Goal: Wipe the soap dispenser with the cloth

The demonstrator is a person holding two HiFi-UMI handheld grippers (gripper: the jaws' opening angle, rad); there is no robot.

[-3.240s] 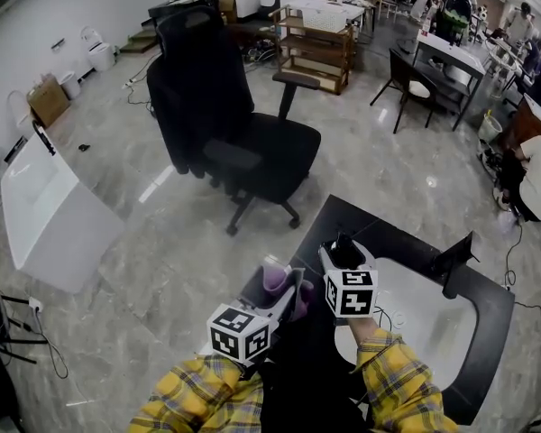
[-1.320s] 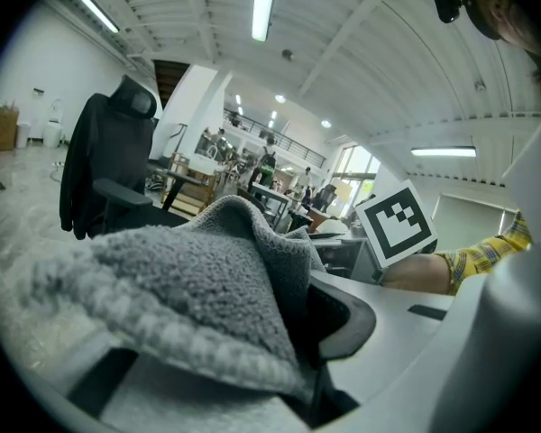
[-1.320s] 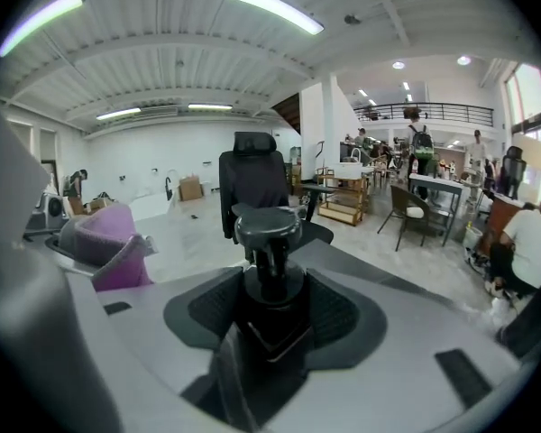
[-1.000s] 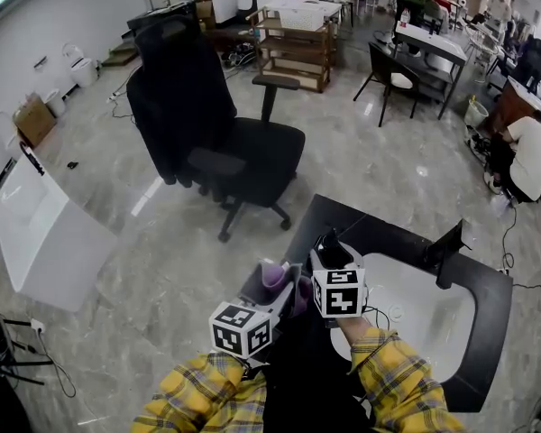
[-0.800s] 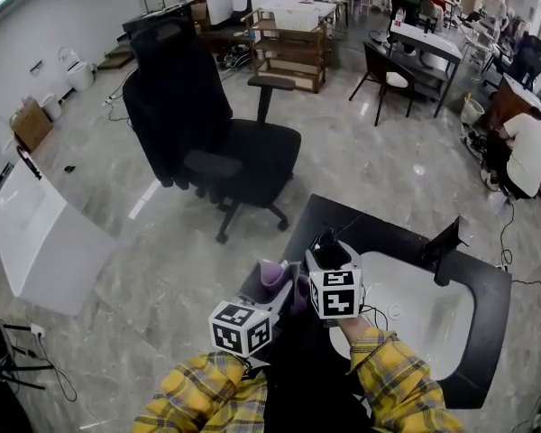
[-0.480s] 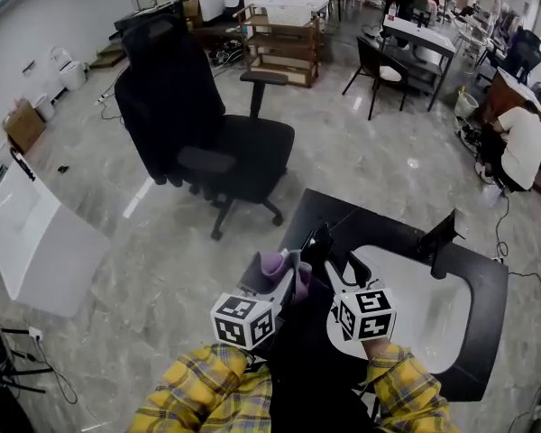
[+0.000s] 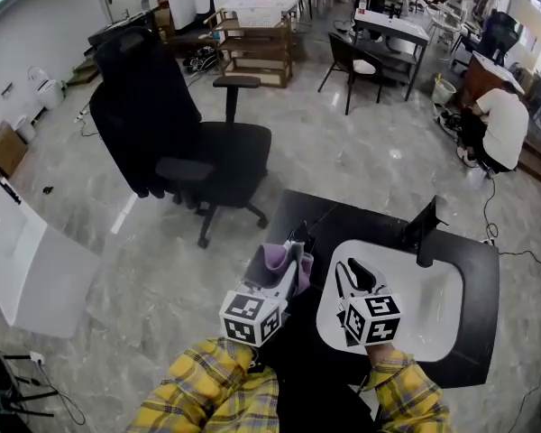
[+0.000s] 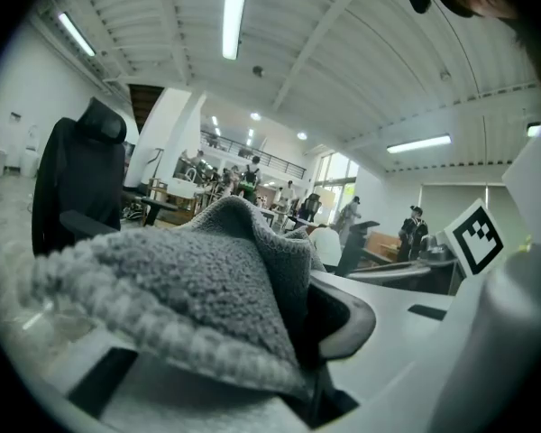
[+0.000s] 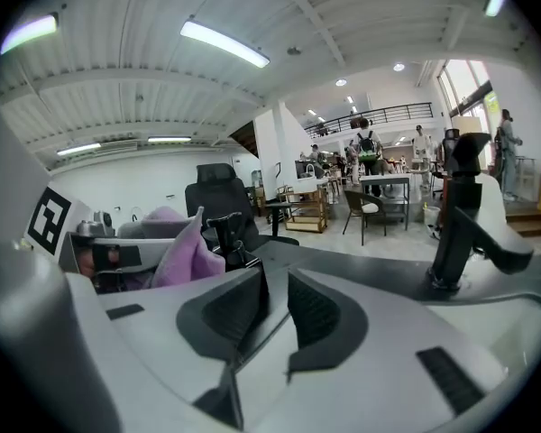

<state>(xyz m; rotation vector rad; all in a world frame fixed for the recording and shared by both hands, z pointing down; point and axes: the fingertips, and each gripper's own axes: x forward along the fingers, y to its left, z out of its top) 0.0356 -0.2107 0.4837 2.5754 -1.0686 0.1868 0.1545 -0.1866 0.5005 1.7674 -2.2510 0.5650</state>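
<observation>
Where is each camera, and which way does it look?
Head view: on the person's head, looking steeply down at the sink and chair; shows yellow sleeves, left gripper, right gripper.
Left gripper view: on the left gripper, looking along jaws shut on the cloth, toward the chair.
Right gripper view: on the right gripper, looking along empty jaws that have just been closing to a narrow gap, toward the faucet.
Shared: all three show chair and cloth.

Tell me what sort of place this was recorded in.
Most likely a big open workshop or lab hall, not a home: a white sink set in a black counter stands on the stone floor near an office chair, with desks and people behind.
</observation>
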